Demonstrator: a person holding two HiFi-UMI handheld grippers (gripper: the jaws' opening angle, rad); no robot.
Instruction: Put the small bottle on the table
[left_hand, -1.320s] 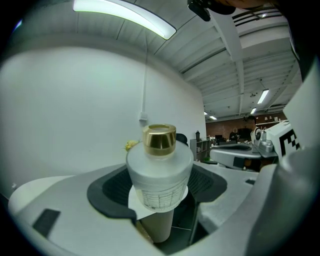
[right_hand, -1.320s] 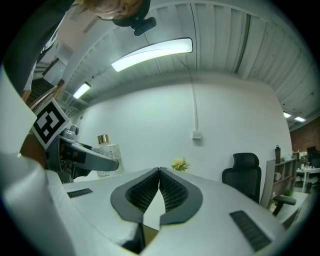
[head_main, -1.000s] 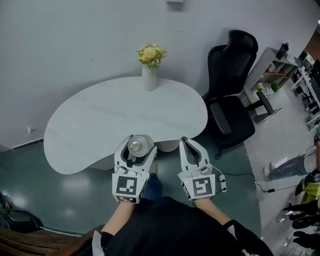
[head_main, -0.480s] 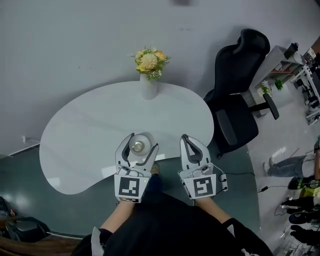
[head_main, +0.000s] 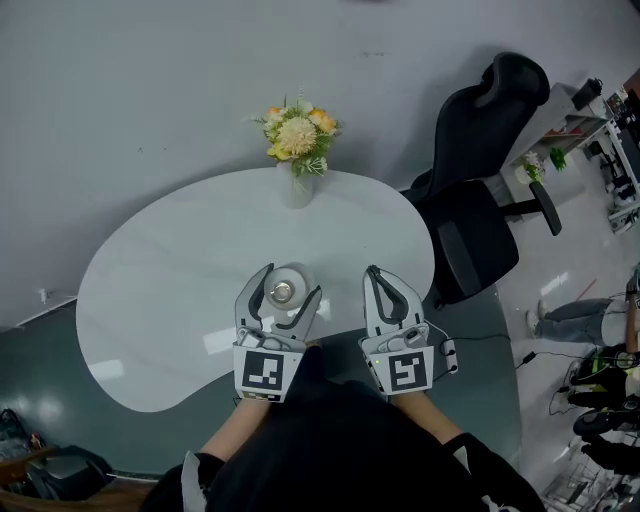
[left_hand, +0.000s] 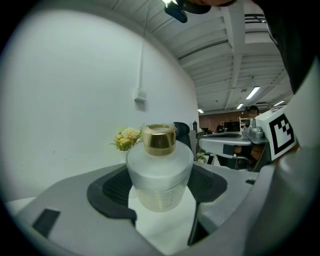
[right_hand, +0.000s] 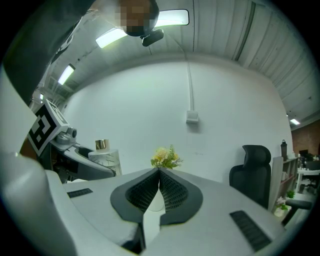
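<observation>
- Over the near edge of the white, kidney-shaped worktop (head_main: 170, 270), the left gripper (head_main: 290, 282) holds the small bottle (head_main: 283, 291).
- Its jaws stand wide and grasp the bottle, one dark ribbed pad on each side of the frosted round body.
- That bottle sits upright in the grip, gold cap (left_hand: 160, 138) on top. In the left gripper view its base appears to hang a little above the white surface.
- Just beside it, the right gripper (head_main: 376, 273) hovers at the same near edge, pointing toward the far wall.
- Its jaws are clenched, the ribbed pads meeting at the tips with nothing between them.
- Both grippers show their marker cubes toward the head camera, and the two are near each other but apart.
- At the middle of the worktop's far edge, against the wall, stands a white vase (head_main: 296, 186) with yellow and orange flowers (head_main: 297, 133).
- Off the worktop's right end, on the floor, stands a black office chair (head_main: 485, 200).
- Along the bottom of the head view, the person's black sleeves (head_main: 330, 450) lead up to both grippers.
</observation>
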